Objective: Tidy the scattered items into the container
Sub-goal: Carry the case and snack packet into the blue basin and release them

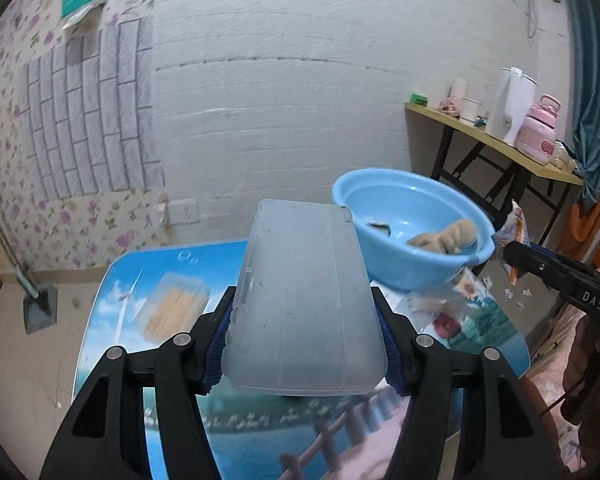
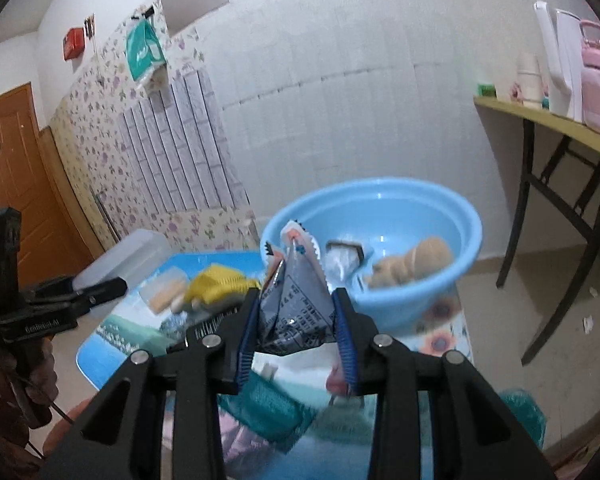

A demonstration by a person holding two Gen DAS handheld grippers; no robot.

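Both grippers hold items above the scenic-print worktop (image 1: 112,320).
A blue plastic basin (image 2: 420,216) sits at its far end. The left gripper (image 1: 304,344) clamps a frosted plastic box (image 1: 304,300) raised off the worktop; the right gripper (image 2: 296,328) pinches a crinkled snack packet (image 2: 296,304) just before the basin.

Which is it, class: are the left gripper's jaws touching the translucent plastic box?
Touching. The left wrist view shows the left gripper with both jaws pressed against the translucent plastic box's sides.
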